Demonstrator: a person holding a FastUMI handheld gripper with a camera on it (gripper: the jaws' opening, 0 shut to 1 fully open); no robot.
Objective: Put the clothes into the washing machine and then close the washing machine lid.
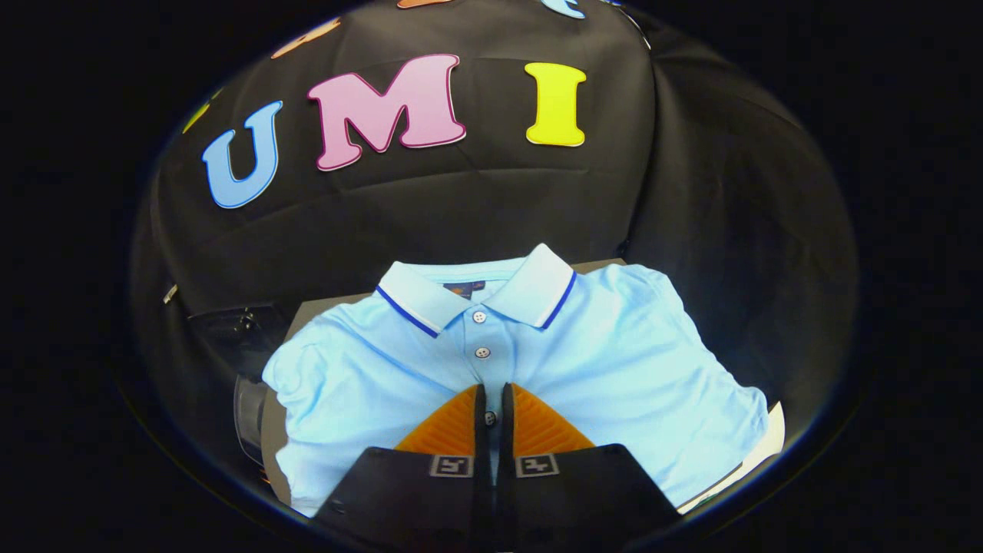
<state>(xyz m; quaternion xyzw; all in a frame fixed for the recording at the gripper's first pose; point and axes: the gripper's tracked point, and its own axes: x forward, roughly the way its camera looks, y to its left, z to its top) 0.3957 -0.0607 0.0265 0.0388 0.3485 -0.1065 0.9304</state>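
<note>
Black cloth backs a grey table (307, 311) bearing a folded light-blue polo shirt (614, 361); gripper (491, 403), fingers nearly together, apparently pinches its placket, lift next.

The shirt (614, 346) is covering nearly the whole table (303, 315), leaving bare strips only along its edges. The gripper (491, 399) is sitting fingers nearly together at the shirt's placket. Beyond the shirt's collar the wall (476, 207) is blocking passage.
</note>
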